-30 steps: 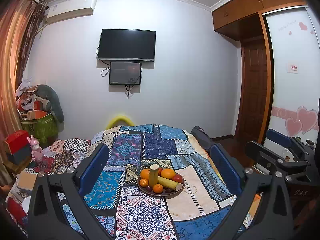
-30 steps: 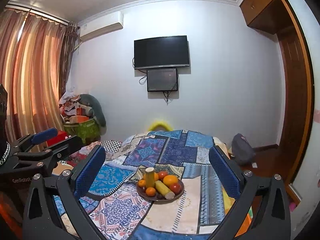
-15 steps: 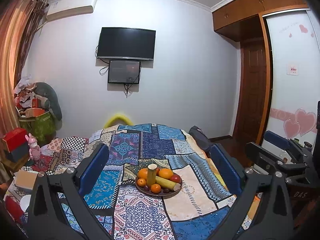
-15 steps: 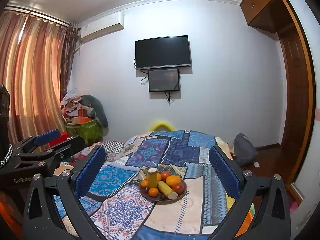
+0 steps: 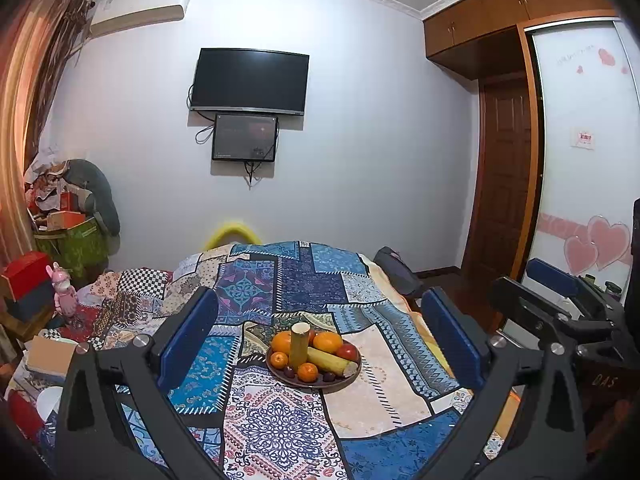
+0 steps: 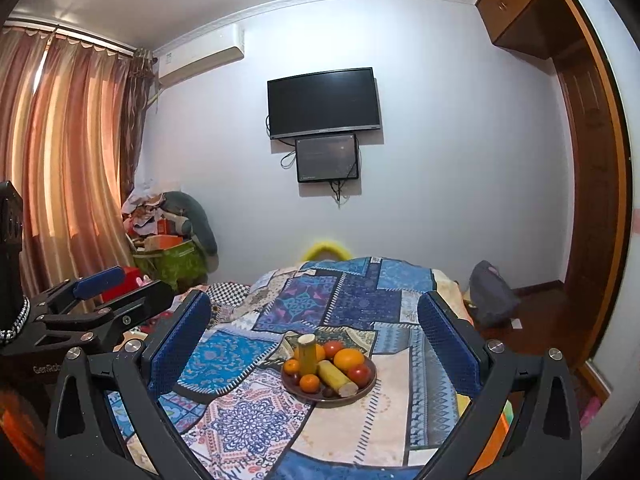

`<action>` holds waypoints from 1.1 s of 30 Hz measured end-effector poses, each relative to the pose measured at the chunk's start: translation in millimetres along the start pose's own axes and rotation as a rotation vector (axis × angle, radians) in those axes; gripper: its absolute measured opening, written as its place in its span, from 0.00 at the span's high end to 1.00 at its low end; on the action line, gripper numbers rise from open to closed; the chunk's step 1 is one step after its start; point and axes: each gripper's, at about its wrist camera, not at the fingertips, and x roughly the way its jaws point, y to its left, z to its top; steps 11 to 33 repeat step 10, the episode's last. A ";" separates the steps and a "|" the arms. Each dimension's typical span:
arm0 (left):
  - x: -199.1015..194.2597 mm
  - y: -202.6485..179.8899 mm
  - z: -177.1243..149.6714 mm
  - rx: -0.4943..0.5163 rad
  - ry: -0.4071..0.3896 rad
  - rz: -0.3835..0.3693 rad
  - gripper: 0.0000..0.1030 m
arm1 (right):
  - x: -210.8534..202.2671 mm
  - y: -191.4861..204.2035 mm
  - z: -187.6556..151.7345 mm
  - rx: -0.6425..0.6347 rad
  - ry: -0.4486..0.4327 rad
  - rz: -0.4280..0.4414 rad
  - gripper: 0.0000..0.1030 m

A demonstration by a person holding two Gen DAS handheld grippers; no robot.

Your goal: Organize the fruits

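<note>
A brown plate of fruit rests on the patchwork quilt, ahead of both grippers. It holds an upright yellow-green cane piece, another lying flat, oranges, red fruit, small tangerines and dark plums. My left gripper is open and well short of the plate, nothing between its blue pads. My right gripper is also open and empty. In each wrist view the other gripper shows at the side, the left gripper and the right gripper.
The quilt covers a bed whose right edge drops to a wooden floor. A dark bag lies beyond it. Boxes and clutter are stacked at the left. A TV hangs on the far wall.
Both views have drifted only slightly; the plate sits a touch left in the left wrist view and a touch right in the right wrist view. Both grippers stay open.
</note>
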 end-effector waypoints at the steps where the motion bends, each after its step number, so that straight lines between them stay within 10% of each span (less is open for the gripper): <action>1: 0.1 0.0 -0.2 0.000 0.001 0.001 0.00 | 0.3 -0.2 0.1 0.001 0.001 -0.001 0.00; 33: 3.0 1.4 -1.5 -0.005 0.014 -0.003 0.00 | 4.5 -2.2 -1.3 0.012 0.016 -0.002 0.00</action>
